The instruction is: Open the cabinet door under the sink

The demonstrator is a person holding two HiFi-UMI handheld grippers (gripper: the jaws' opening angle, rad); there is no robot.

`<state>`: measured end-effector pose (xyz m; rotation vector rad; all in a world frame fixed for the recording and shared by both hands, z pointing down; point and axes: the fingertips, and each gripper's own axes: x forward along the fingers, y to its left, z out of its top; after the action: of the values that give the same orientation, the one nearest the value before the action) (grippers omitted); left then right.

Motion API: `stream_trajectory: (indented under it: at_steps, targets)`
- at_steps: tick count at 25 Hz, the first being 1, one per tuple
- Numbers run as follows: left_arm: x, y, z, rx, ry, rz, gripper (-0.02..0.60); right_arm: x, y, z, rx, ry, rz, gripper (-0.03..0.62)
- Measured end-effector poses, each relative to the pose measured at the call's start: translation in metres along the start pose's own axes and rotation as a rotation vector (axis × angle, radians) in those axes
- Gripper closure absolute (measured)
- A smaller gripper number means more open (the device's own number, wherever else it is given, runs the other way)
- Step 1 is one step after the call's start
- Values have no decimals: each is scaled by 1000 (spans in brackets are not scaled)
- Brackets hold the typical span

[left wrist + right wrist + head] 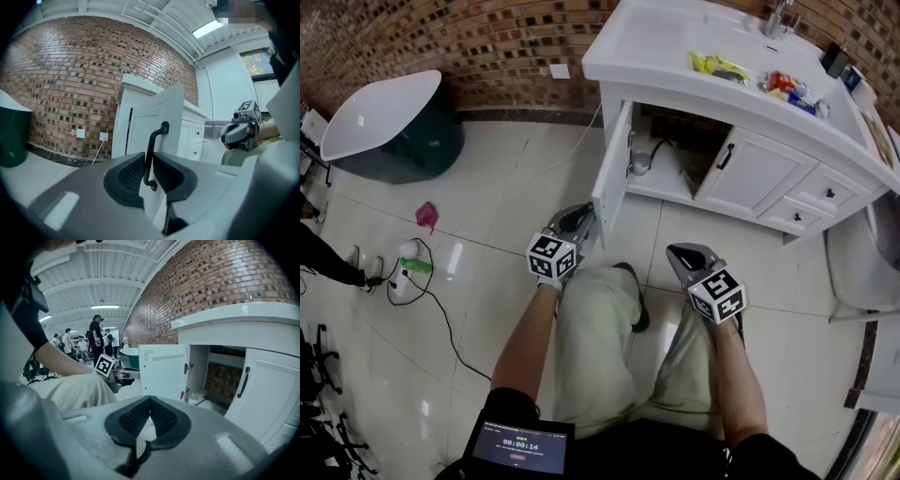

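One door (612,173) under the sink (628,47) already stands swung wide, my left gripper (575,218) clamped on its handle (152,150), my right gripper (686,253) closed and empty, so I judge the task essentially complete, release pending

Floor (506,281): glossy white tiles, running up to a brick wall.
Tub (384,117): dark green outside, white inside; stands on the floor at the far left, by the wall.
Pink scrap (427,216): lies on the tiles near the tub.
Green bottle (416,266): lies on its side on the tiles, with a black cable (441,314) trailing past it.
Sink cabinet (759,178): white, stands on the floor against the wall.
Bench (647,56): the cabinet's white top, with a tap (778,17) at the back.
Yellow packet (717,66): lies on the bench in front of the tap.
Red and blue packets (787,86): just right of the yellow one.
Dark shoe (636,305): on the tiles before the cabinet.
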<state>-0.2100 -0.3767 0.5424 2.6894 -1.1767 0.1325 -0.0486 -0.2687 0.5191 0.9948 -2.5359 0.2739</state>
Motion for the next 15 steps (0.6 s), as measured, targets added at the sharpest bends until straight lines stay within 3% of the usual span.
stream_trajectory:
  at_steps: [4, 9, 15]
  targets:
    - [-12, -3, 9, -14, -23, 4, 492, -2, 3, 0, 1, 4, 11, 602]
    - [-32, -17, 19, 30, -27, 8, 494, -5, 10, -2, -10, 13, 13, 602]
    - [-49, -53, 56, 72, -94, 14, 550, -27, 18, 2, 10, -21, 7, 602]
